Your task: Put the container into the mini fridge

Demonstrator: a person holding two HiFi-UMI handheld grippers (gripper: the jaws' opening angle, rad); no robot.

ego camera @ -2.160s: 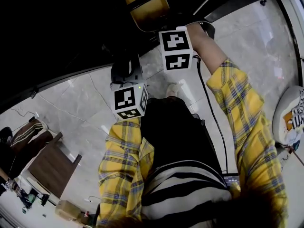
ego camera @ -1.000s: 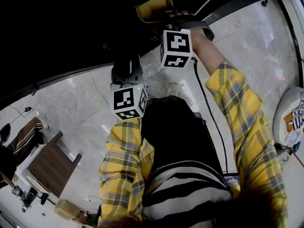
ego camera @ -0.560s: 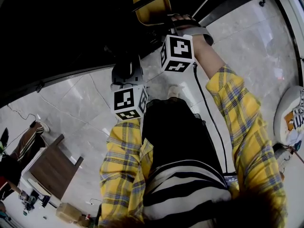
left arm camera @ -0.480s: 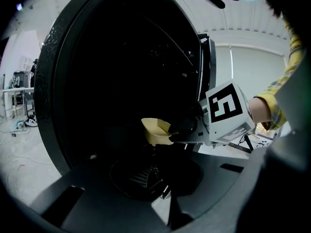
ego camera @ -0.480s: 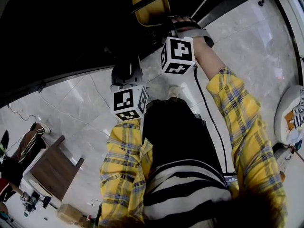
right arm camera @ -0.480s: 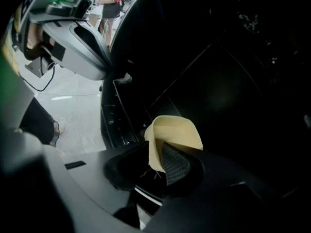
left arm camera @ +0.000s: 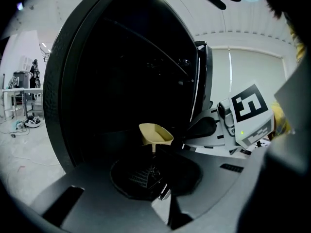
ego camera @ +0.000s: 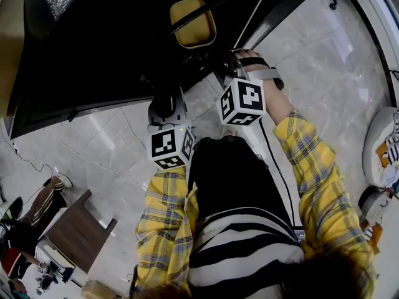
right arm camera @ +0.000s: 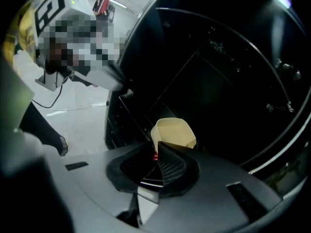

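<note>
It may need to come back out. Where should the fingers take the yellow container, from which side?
On the yellow container, probably the near rim, wall pinched inside and out, coming straight in through the open fridge: it stands upright, mouth open.

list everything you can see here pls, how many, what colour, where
mini fridge: one, black, open, at the top of the head view
container: one, yellow, inside the fridge, apart from both claws
floor: one, pale grey tile, below the fridge
wooden table: one, brown, on the floor at lower left
shoes: at least two, mostly white, at the right edge
bystander: one, red top, far off in the right gripper view
sleeves: two, yellow plaid, the person's own arms
left claw: one, grey and black, aimed into the fridge, not on the container
right claw: one, grey and black, just short of the container, jaws apart
</note>
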